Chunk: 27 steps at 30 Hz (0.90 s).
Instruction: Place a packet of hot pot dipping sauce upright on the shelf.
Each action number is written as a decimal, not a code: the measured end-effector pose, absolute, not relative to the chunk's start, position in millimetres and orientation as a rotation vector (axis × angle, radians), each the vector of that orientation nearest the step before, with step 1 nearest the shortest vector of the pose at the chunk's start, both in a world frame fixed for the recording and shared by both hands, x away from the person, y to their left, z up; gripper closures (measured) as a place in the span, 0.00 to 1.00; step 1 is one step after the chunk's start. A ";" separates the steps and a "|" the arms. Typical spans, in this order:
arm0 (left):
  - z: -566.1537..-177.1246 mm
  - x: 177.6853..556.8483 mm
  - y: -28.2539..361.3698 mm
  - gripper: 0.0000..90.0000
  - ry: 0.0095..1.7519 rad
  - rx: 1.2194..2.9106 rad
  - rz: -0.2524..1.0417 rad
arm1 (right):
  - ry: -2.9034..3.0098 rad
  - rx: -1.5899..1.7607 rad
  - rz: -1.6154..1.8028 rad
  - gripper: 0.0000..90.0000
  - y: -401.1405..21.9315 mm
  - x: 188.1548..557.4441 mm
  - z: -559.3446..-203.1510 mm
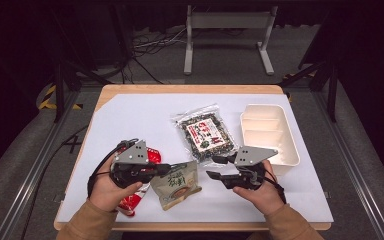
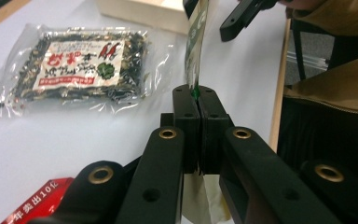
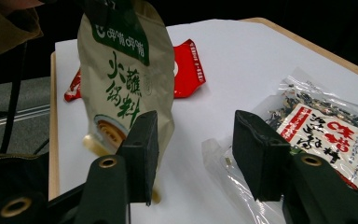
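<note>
Kid: Near the front edge of the table (image 1: 130,107), what is going on?

Friend: The left gripper (image 1: 164,168) pinches the top edge of the beige snack bag (image 1: 179,184); its jaws are tight on it; the bag hangs with its bottom low by the white mat; I think this is the lifting step.

Kid: And the right gripper (image 1: 214,167)?

Friend: It points at the bag, jaws apart, holding nothing; next, I guess, the bag goes to the white tray (image 1: 269,134); both hands lie low.

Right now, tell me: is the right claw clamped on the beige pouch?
No. The right claw stands open, its jaws apart with bare table between them, while the beige pouch hangs from the left claw.
</note>
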<state>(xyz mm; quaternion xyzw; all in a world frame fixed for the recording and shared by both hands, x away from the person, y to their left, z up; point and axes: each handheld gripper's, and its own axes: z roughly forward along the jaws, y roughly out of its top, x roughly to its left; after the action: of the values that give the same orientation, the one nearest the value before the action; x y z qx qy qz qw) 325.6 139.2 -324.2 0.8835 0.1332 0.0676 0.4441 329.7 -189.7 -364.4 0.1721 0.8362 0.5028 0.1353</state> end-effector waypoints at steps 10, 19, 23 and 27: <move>-315.5 322.2 140.9 0.99 0.293 2.158 0.194 | 2.440 0.467 1.536 0.60 -184.1 332.1 -359.8; -310.4 317.4 135.9 0.99 0.252 2.158 0.194 | 2.520 0.348 1.520 0.64 -166.0 330.7 -342.2; -310.4 317.4 134.7 0.99 0.249 2.160 0.193 | 2.538 0.296 1.471 0.63 -156.8 330.8 -332.9; -309.7 316.8 135.0 0.99 0.240 2.156 0.197 | 2.598 0.266 1.422 0.63 -144.4 336.6 -332.7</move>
<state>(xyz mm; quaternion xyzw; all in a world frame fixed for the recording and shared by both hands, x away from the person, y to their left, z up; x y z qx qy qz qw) 316.8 135.0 -309.7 0.8772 0.0976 0.0800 0.4633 336.6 -144.4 -332.7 0.0891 0.8706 0.4765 0.0840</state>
